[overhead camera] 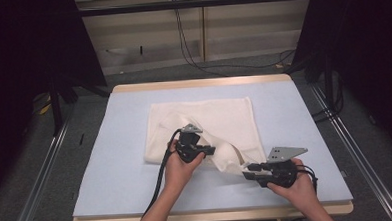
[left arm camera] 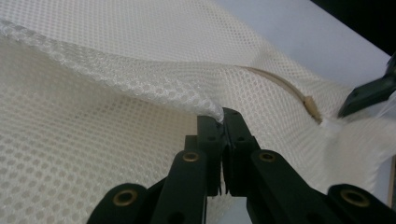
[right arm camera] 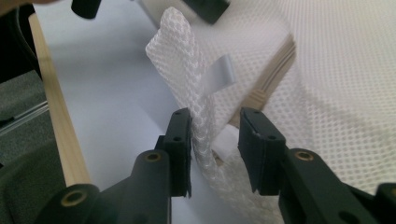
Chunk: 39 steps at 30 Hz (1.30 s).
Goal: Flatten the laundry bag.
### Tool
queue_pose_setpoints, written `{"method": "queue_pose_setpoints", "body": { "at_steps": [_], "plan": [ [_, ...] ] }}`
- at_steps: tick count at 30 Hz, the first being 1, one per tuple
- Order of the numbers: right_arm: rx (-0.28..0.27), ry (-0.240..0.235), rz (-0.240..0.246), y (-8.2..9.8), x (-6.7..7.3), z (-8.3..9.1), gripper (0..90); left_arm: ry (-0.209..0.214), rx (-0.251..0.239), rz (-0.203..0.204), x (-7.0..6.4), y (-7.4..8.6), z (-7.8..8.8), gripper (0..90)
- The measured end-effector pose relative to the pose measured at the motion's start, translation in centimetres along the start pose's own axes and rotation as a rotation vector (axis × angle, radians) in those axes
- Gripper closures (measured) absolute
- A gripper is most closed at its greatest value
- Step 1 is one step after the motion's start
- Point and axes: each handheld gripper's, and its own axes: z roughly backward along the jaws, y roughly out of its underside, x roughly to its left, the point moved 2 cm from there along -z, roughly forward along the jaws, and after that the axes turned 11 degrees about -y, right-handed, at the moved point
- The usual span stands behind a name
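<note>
A cream mesh bag (overhead camera: 209, 117) lies on the light blue mat (overhead camera: 121, 169), its near right corner pulled up between the two grippers. My left gripper (overhead camera: 210, 151) is shut on a raised fold of the mesh (left arm camera: 140, 79), pinched at the jaw tips (left arm camera: 223, 116). A tan zipper (left arm camera: 280, 84) curves toward its pull (left arm camera: 312, 107). My right gripper (overhead camera: 246, 171) stands open at the bag's corner. In the right gripper view a bunched strip of mesh (right arm camera: 187, 60) with a white tag (right arm camera: 219, 72) rises between the parted jaws (right arm camera: 215, 126), lying against the left one.
The mat covers a wooden table whose front edge (overhead camera: 213, 216) is close below both hands. Dark curtains and stands flank the table, and cables run across the floor behind it. The table's wooden edge (right arm camera: 56, 121) runs near the right gripper.
</note>
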Motion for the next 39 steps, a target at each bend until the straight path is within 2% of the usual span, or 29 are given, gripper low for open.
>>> {"method": "queue_pose_setpoints", "body": {
  "at_steps": [3, 6, 7, 8, 9, 11, 13, 17, 20, 22, 26, 29, 30, 32, 33, 35, 36, 39],
  "plan": [
    [-0.04, 0.007, -0.003, -0.6, -0.3, 1.2, 60.6, 0.005, 0.003, -0.009, -0.1, 0.4, 0.1, 87.7],
    [-0.087, 0.017, -0.028, -1.0, -1.0, 2.5, 56.0, 0.002, 0.011, -0.019, -0.2, 0.6, 0.2, 87.7],
    [-0.098, 0.016, -0.034, -1.0, -1.1, 2.7, 55.0, 0.005, 0.003, -0.011, -0.3, 0.7, 0.1, 87.7],
    [-0.107, 0.03, -0.036, -1.1, -1.4, 3.2, 54.2, -0.005, 0.01, -0.018, -0.4, 0.8, 0.1, 87.7],
    [-0.105, 0.041, -0.035, -1.1, -1.5, 3.4, 53.7, -0.007, 0.018, -0.028, -0.3, 0.9, 0.2, 87.7],
    [-0.118, 0.042, -0.038, -1.1, -1.7, 3.9, 53.7, -0.004, 0.021, -0.022, -0.3, 1.1, 0.2, 87.7],
    [-0.106, 0.093, -0.052, -1.0, -2.2, 4.2, 53.7, 0.0, 0.022, -0.022, -0.3, 1.3, 0.3, 87.7],
    [-0.081, 0.171, -0.115, -0.5, -3.8, 3.4, 50.5, 0.003, 0.016, -0.021, -0.4, 1.5, 0.3, 87.7],
    [-0.053, 0.225, -0.135, -0.4, -5.1, 2.5, 49.1, 0.0, 0.015, -0.023, -0.6, 1.6, 0.4, 87.7],
    [-0.027, 0.282, -0.149, -0.4, -6.1, 1.8, 49.0, 0.002, 0.017, -0.025, -0.6, 1.7, 0.5, 87.7],
    [-0.003, 0.336, -0.192, -0.7, -8.0, 0.6, 49.4, 0.009, 0.008, -0.019, -0.6, 1.9, 0.6, 87.7],
    [0.017, 0.338, -0.234, -0.8, -9.1, -0.3, 49.7, 0.012, 0.006, -0.019, -0.6, 2.1, 0.6, 87.6],
    [0.005, 0.313, -0.256, -0.9, -9.5, -0.6, 51.7, 0.017, 0.003, -0.018, -0.6, 2.1, 0.6, 87.7],
    [0.014, 0.296, -0.274, -0.9, -9.8, -1.3, 55.7, 0.015, 0.0, -0.021, -0.6, 2.1, 0.7, 87.6],
    [0.013, 0.294, -0.279, -0.9, -9.9, -1.4, 61.0, 0.017, -0.002, -0.021, -0.6, 2.2, 0.7, 87.6],
    [0.016, 0.316, -0.28, -0.8, -10.0, -1.4, 76.5, 0.019, -0.002, -0.02, -0.6, 2.2, 0.7, 87.7],
    [0.01, 0.309, -0.286, -0.8, -10.1, -1.3, 85.4, 0.017, 0.002, -0.022, -0.5, 2.2, 0.7, 87.6],
    [0.029, 0.336, -0.256, -0.9, -10.3, -1.1, 89.0, 0.019, -0.003, -0.019, -0.5, 2.1, 0.6, 87.6]
  ]
}}
